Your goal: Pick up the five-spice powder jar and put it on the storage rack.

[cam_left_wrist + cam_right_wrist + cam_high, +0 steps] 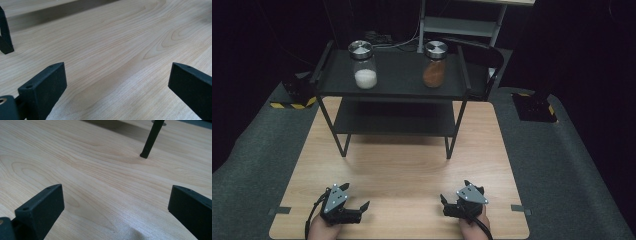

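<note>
Grippers rest low at the near edge of a light wooden counter (412, 165), one in each of the person's hands. The left gripper (359, 210) sits near the front left corner, its grey three-cornered plate on top and its black cable trailing back past the hand (319, 230). Its jaws stand wide apart and hold nothing; the left gripper view (115, 82) looks between them at bare wood grain. One foot of a black rack leg (5, 37) stands on the wood at the far left of that view.

The right gripper (446, 206) lies near the front right corner, held by the other hand (474, 225). Its jaws are likewise spread wide with nothing between them, and the right gripper view (115, 205) shows open wood ahead. A slim black leg (151, 138) meets the counter farther off, well apart from the jaws.

A black two-tier shelf rack (392, 90) stands across the far half of the counter. On its top shelf are two glass jars with round metal lids. The jar of white powder (363, 65) stands upright toward the left end. The jar of reddish-brown powder (435, 64) stands upright toward the right end. The two jars are well apart from each other, and both are well apart from the grippers. The lower shelf lies in shadow.

Grey matting (562, 165) surrounds the counter on both sides.
</note>
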Demonstrator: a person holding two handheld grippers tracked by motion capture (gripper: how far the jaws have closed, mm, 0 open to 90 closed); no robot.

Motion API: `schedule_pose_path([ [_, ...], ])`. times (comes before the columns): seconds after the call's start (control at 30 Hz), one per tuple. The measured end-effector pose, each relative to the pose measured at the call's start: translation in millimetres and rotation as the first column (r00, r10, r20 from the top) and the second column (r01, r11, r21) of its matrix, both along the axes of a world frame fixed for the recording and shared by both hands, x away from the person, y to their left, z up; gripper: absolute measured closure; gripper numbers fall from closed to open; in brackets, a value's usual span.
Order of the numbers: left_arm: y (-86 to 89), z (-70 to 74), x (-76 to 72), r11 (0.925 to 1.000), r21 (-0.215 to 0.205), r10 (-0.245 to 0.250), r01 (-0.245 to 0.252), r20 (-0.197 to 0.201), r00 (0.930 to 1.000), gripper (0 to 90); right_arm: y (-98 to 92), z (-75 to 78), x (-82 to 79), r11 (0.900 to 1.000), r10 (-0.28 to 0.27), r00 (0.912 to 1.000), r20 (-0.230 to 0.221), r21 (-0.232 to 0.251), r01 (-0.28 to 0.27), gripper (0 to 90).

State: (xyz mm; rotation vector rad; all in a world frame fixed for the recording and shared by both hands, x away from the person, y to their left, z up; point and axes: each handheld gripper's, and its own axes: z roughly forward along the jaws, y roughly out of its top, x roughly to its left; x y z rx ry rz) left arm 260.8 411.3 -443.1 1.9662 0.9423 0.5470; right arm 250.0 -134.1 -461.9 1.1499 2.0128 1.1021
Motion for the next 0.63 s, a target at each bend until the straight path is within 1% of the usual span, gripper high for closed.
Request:
schedule_pose_path([
  [0.07,-0.1,-0.2,-1.1,1.0,0.004,-0.006,0.006,0.006,1.0,2.2,-0.3,0.4,0.5,1.0,0.01,1.0,-0.002,-0.003,-0.01,0.2],
  [0.13,-0.7,0.4,-2.4,0.9999,0.012,-0.006,0.006,0.008,1.0,2.3,-0.5,1.2,2.2,1.0,0.006,0.9999,-0.011,0.0,-0.006,0.2],
  [0.23,-1.6,-0.6,-7.2,0.9998,0.004,0.018,-0.018,0.014,0.9997,2.5,-4.0,0.3,3.6,1.0,0.0,0.9999,-0.013,0.022,0.001,0.4],
  [0.33,-5.3,0.4,-10.2,0.999,0.017,0.041,-0.041,0.013,0.9991,2.6,-7.0,-2.3,0.5,0.999,-0.006,1.0,0.003,0.043,0.006,0.4],
  [0.4,-5.4,0.6,-9.2,0.9993,0.019,0.032,-0.032,0.009,0.9994,2.6,-8.3,-2.9,-0.2,0.999,-0.005,1.0,0.005,0.047,0.005,0.4],
  [0.47,-6.8,0.4,-9.1,0.999,0.021,0.039,-0.039,0.015,0.9991,2.5,-9.7,-3.4,0.4,0.999,0.007,0.9999,0.008,0.052,-0.008,0.4],
  [0.5,-7.9,0.3,-9.4,0.9986,0.019,0.05,-0.05,0.014,0.9987,2.8,-10.5,-4.7,-0.1,0.998,0.011,0.9998,0.018,0.056,-0.012,0.3],
  [0.53,-8.8,1.9,-8.0,0.9979,0.016,0.063,-0.062,-0.007,0.998,2.1,-11.1,-5.4,-0.1,0.998,0.012,0.9997,0.023,0.06,-0.013,0.2],
  [0.57,-8.4,4.2,-5.7,0.9975,0.012,0.069,-0.069,-0.037,0.9969,1.0,-11.3,-5.6,0.4,0.998,0.009,0.9997,0.021,0.066,-0.01,0.2],
  [0.6,-8.4,4.2,-5.7,0.9975,0.012,0.069,-0.069,-0.037,0.9969,2.6,-11.3,-5.6,0.4,0.998,0.009,0.9997,0.021,0.066,-0.01,0.2],
  [0.63,-6.0,5.1,-4.0,0.9986,0.011,0.052,-0.051,-0.049,0.9975,3.2,-14.2,-5.8,2.4,0.996,0.01,0.9999,0.013,0.084,-0.011,0.3],
])
